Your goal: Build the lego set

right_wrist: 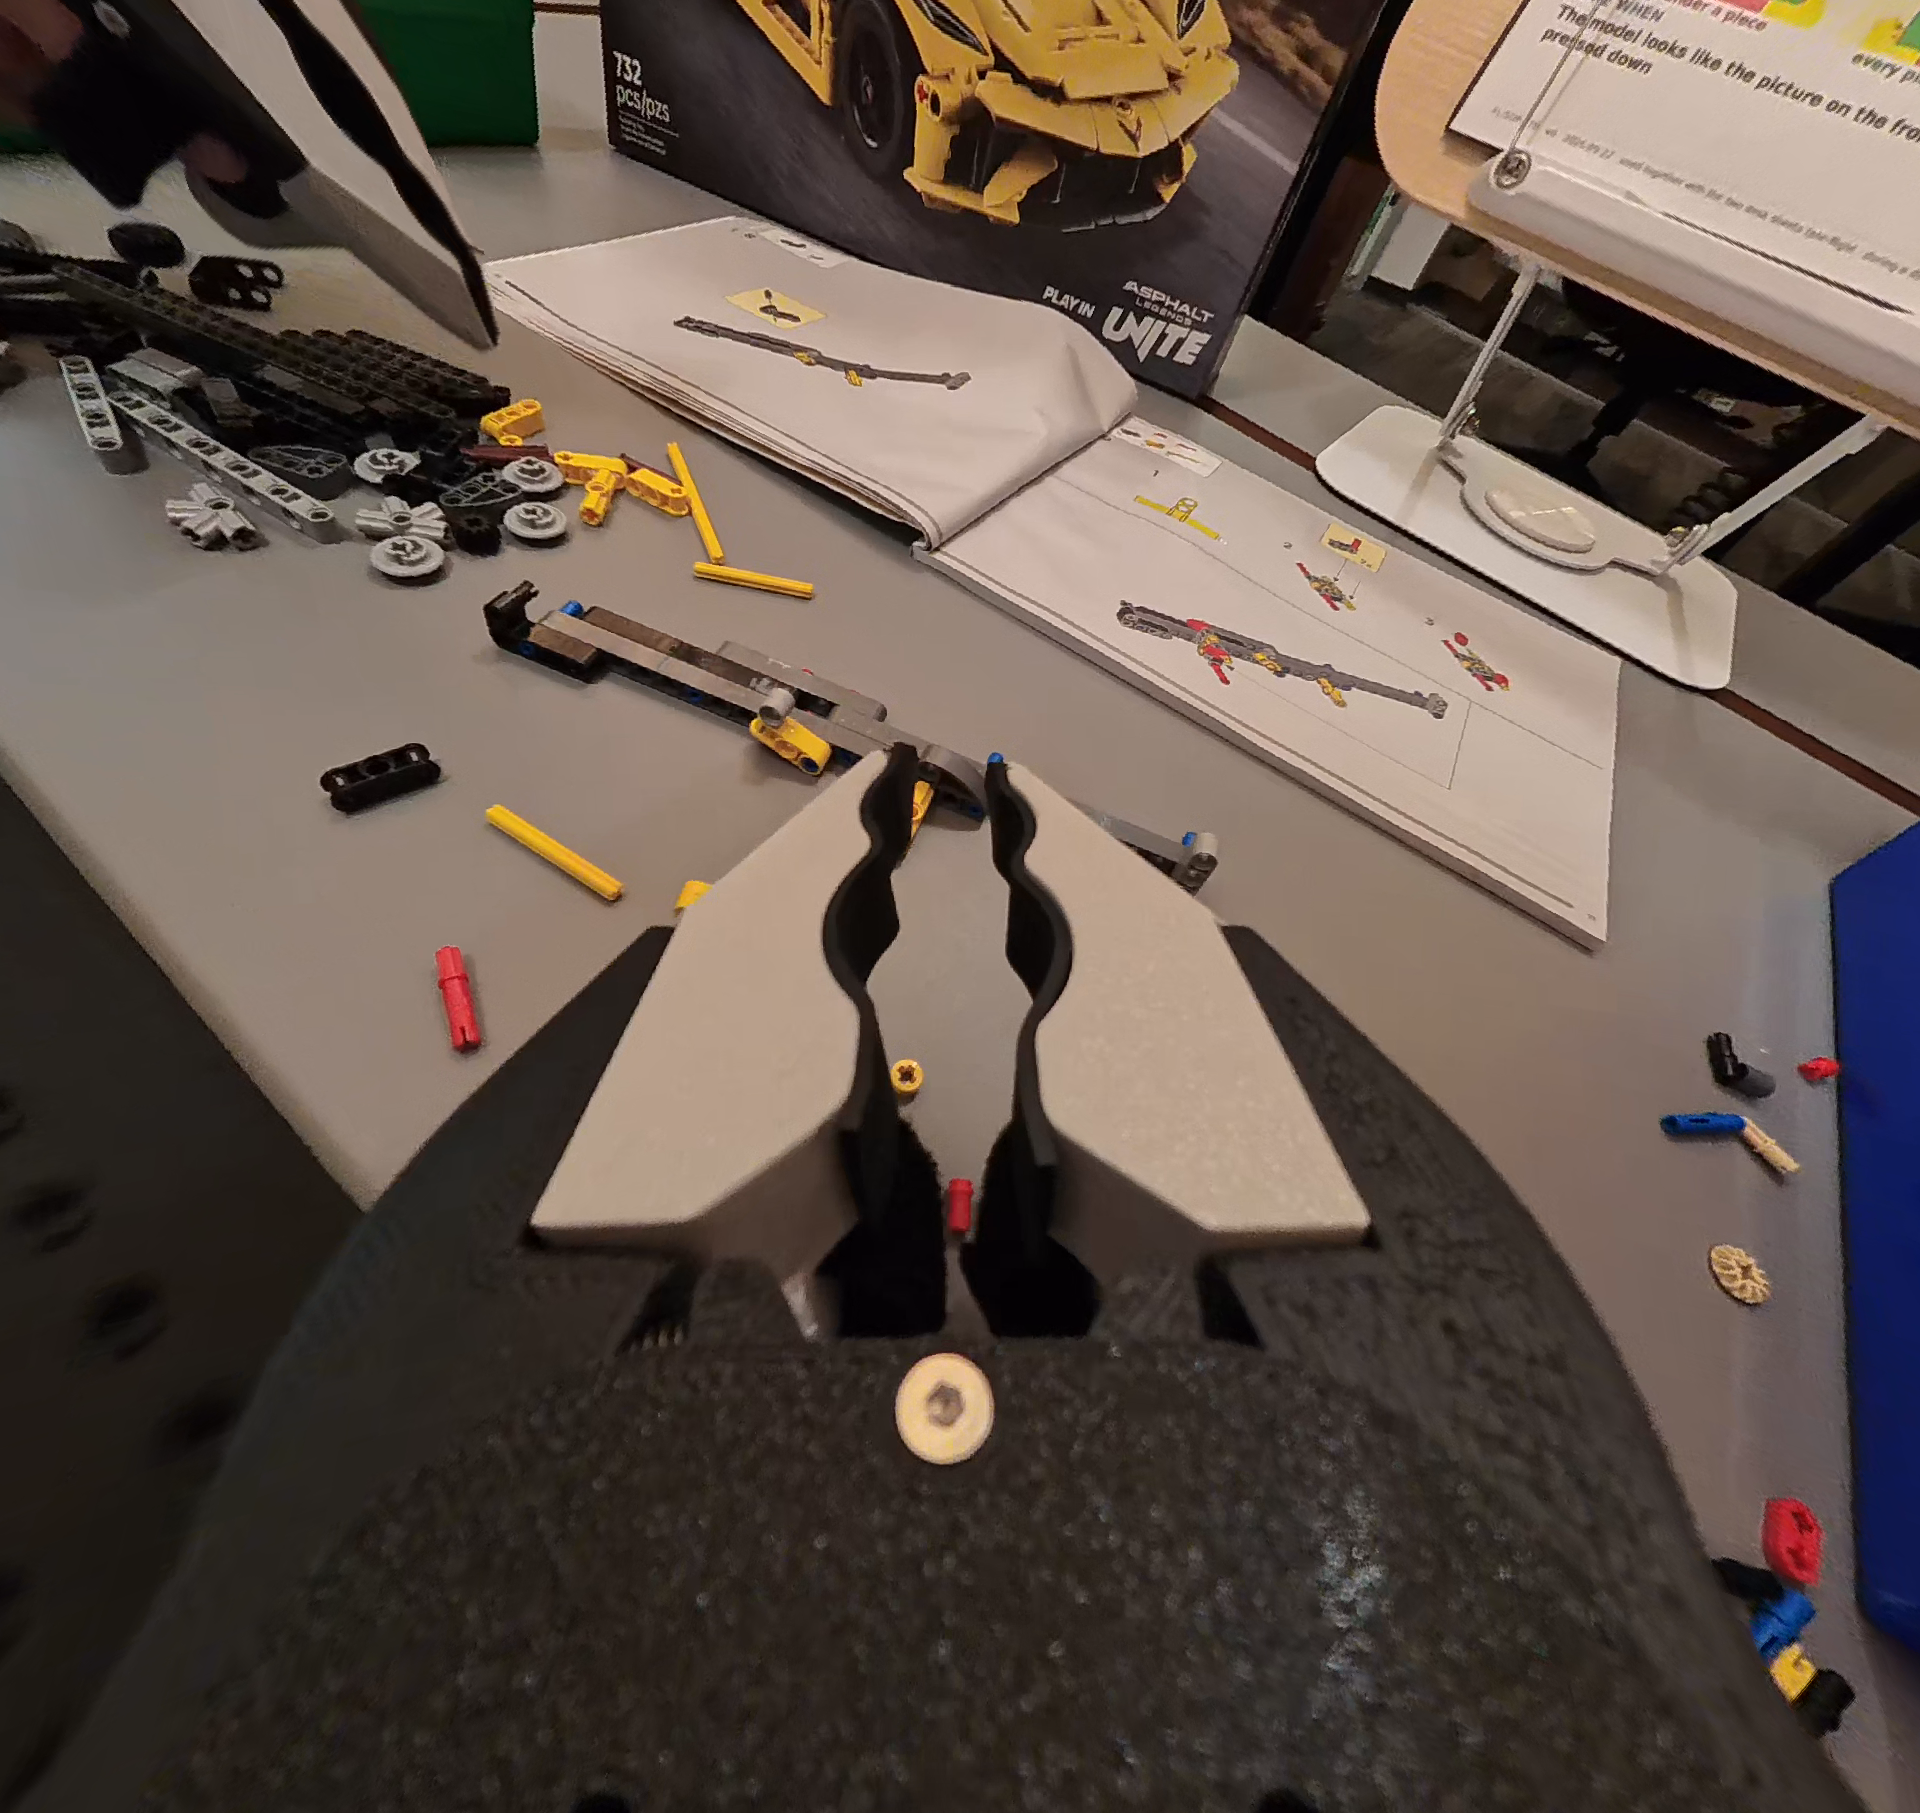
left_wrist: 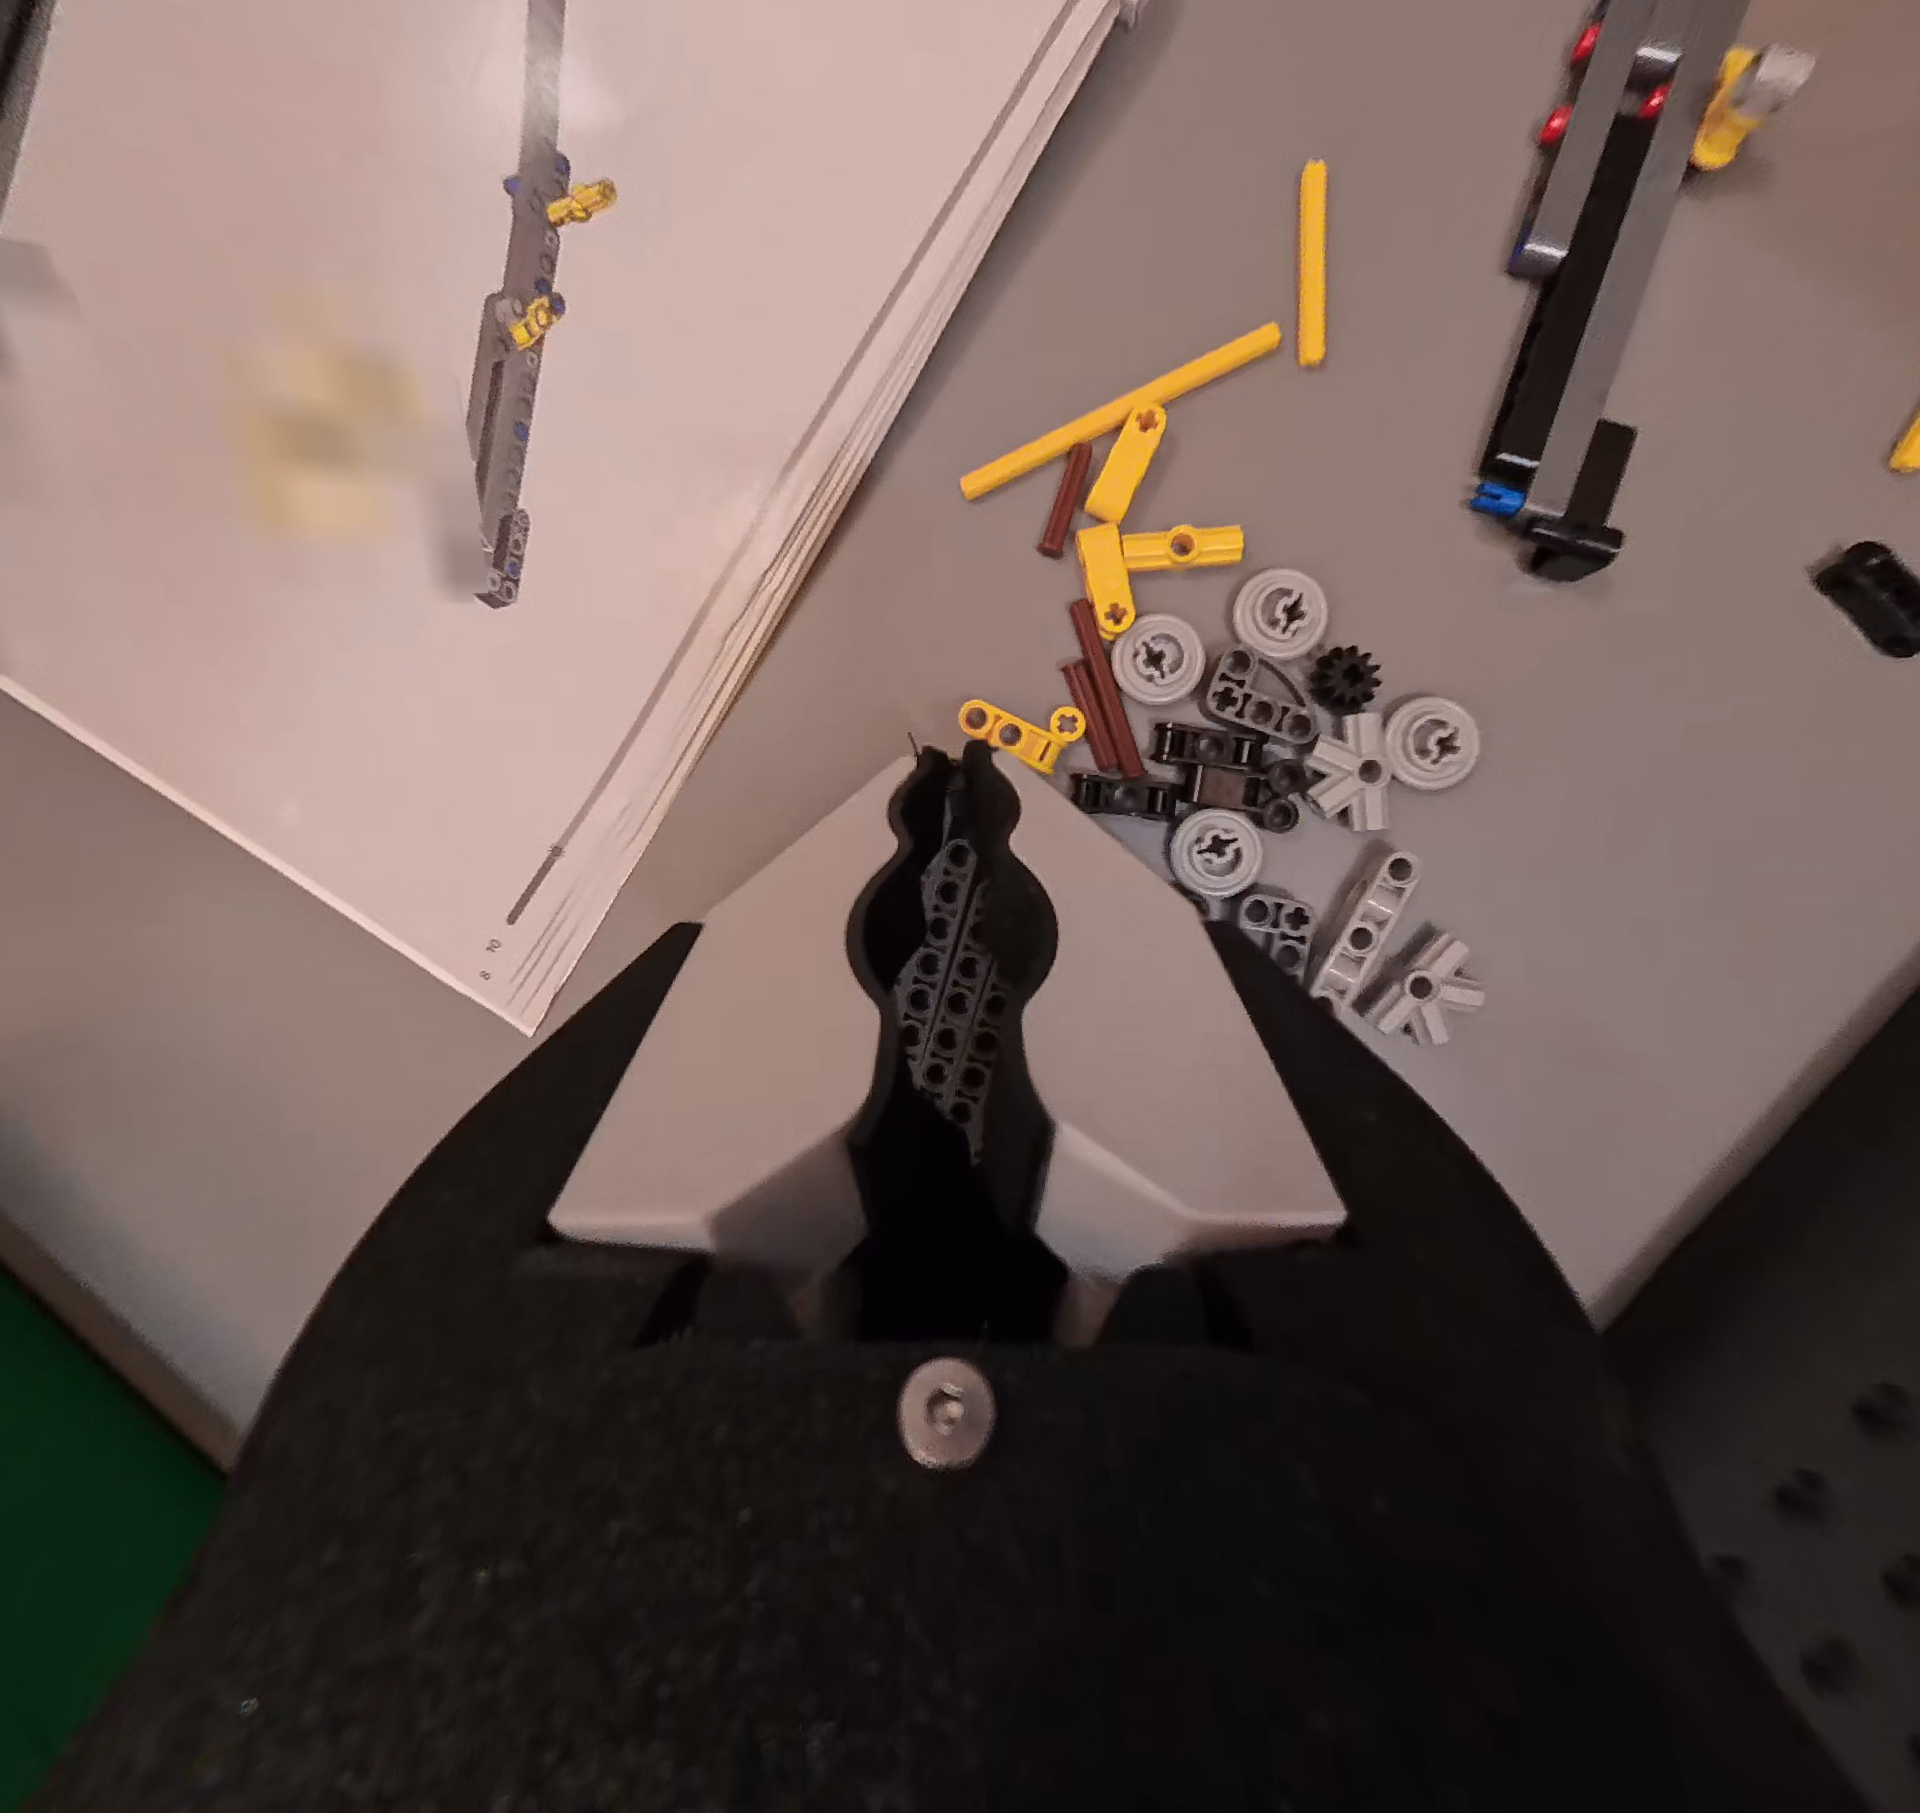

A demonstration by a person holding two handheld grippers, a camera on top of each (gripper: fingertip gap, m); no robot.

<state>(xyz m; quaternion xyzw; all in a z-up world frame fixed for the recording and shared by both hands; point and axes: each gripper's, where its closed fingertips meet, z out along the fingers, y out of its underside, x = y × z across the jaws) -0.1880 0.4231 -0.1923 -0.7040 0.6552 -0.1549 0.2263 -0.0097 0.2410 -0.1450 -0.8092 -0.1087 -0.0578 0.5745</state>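
Note:
My left gripper (left_wrist: pixel 951 755) is shut with nothing between its tips. It hovers over a heap of dark perforated beams (left_wrist: pixel 951 974), seen through the gap between its fingers. It also shows at the top left of the right wrist view (right_wrist: pixel 473 319), above the black beams (right_wrist: pixel 312 371). My right gripper (right_wrist: pixel 948 766) is slightly open and empty, just above the near end of the long grey and black part-built beam assembly (right_wrist: pixel 707 672), which also shows in the left wrist view (left_wrist: pixel 1600 236). Loose grey wheels, connectors and yellow axles (left_wrist: pixel 1226 724) lie beside the open instruction booklet (left_wrist: pixel 312 309).
The set's box (right_wrist: pixel 987 101) stands behind the booklet (right_wrist: pixel 831 381). A paper stand (right_wrist: pixel 1538 516) is at the right, a blue tray (right_wrist: pixel 1875 1192) at the right edge. A yellow axle (right_wrist: pixel 553 851), a red pin (right_wrist: pixel 457 996), a black short beam (right_wrist: pixel 379 776) and small pins (right_wrist: pixel 1725 1119) lie scattered. From my right tips it is roughly 10 cm to the yellow axle (right_wrist: pixel 553 851); from my left, 20 cm.

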